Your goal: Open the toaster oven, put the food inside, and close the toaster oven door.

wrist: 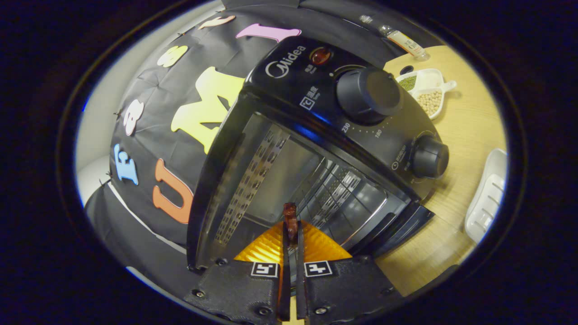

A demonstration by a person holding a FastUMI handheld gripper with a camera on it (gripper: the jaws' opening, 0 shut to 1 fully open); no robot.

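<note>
A: Your gripper (pixel 292 228) reaches into the open toaster oven (pixel 316 149), its two fingers pressed nearly together on a small dark reddish piece of food (pixel 290 217), which stands up from their tips.

B: And where is the food, exactly?

A: It is inside the oven's mouth, pinched at the fingertips, with the perforated metal wall (pixel 253 180) to its left and the far wall beyond it. The oven door (pixel 397 230) hangs down, open, at the near right.

B: What surrounds you?

A: Two control knobs (pixel 368 95) sit on the oven's front panel, right of the opening. On the wooden table (pixel 469 131), well apart to the right, you see a white divided dish (pixel 429 90) of beans and a white tray (pixel 490 194).
</note>
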